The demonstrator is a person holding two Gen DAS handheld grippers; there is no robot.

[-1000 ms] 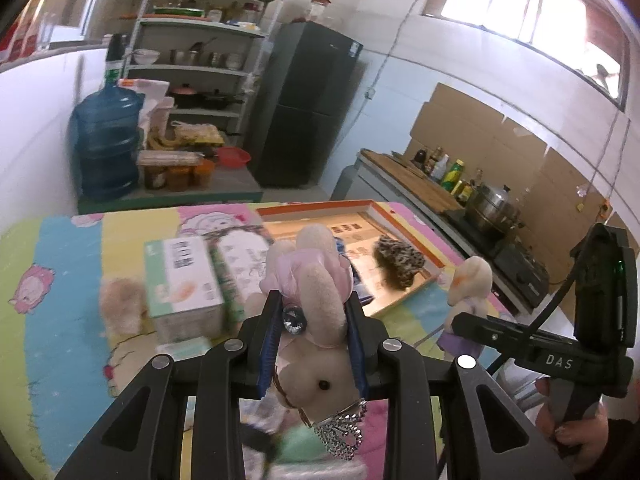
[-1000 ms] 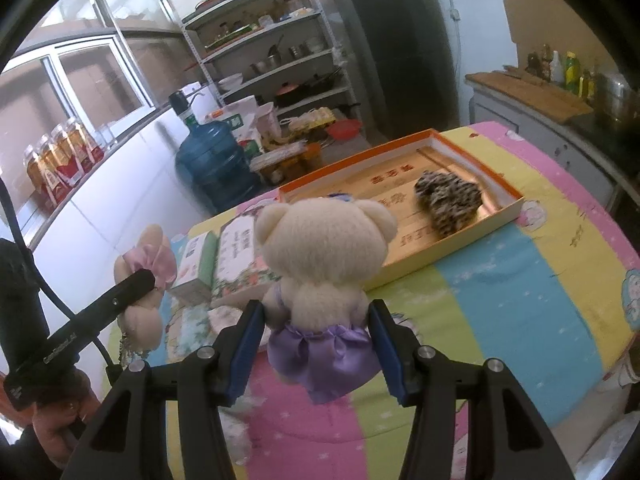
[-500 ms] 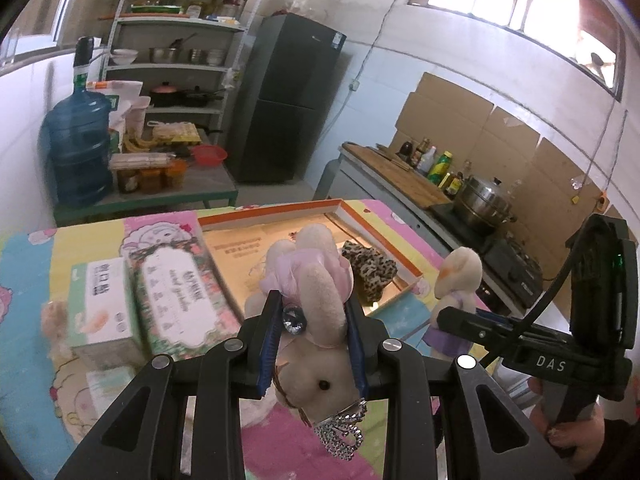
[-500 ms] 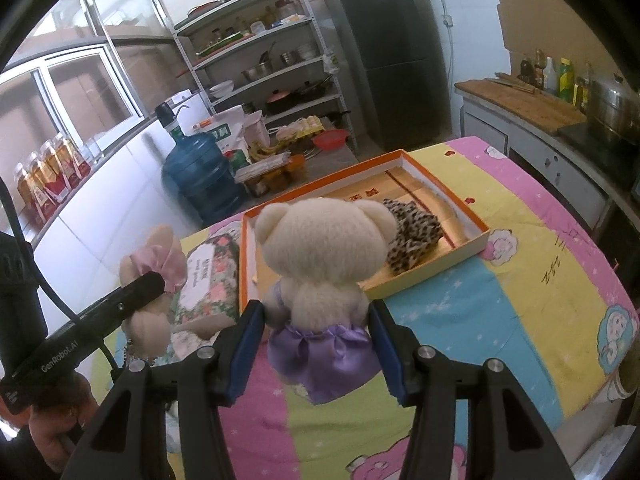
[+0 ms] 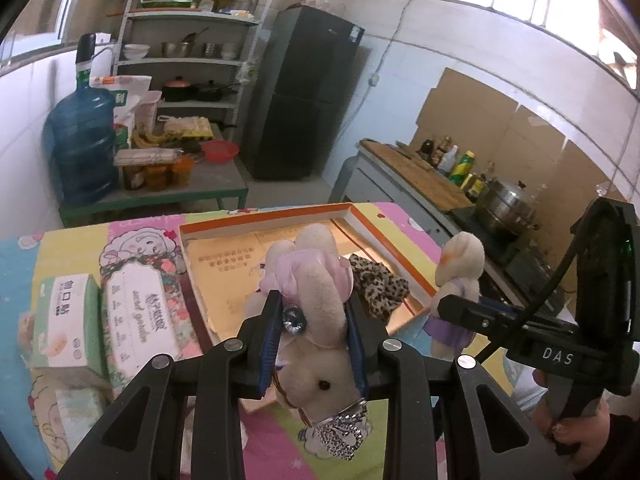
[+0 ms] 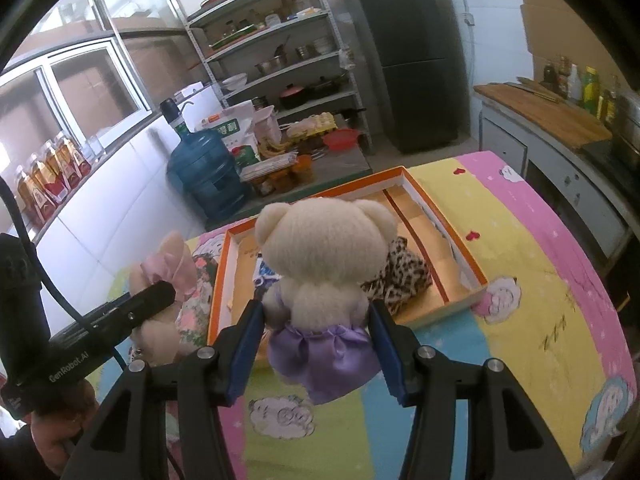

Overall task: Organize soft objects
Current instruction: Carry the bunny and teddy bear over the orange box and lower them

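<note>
My left gripper (image 5: 314,330) is shut on a beige plush rabbit (image 5: 320,320) with a pink bow, a gem and a silver crown, held above the table just short of the orange tray (image 5: 260,216). My right gripper (image 6: 316,338) is shut on a cream teddy bear (image 6: 324,248) in a purple skirt, over the tray's near edge. A leopard-print soft piece (image 5: 380,284) lies inside the tray. In the right wrist view the rabbit (image 6: 168,276) hangs at the left; in the left wrist view the bear (image 5: 460,276) hangs at the right.
Two tissue packs (image 5: 136,312) lie left of the tray on the bright patterned cloth (image 6: 540,280). Beyond the table stand a blue water jug (image 5: 80,144), a low bench with food, shelves, a black fridge (image 5: 300,96) and a counter with bottles and a pot (image 5: 504,204).
Both grippers have carried their toys toward the orange tray, which now lies closer and more centred under them. The tissue packs have slid off to the left. Both grips are unchanged.
</note>
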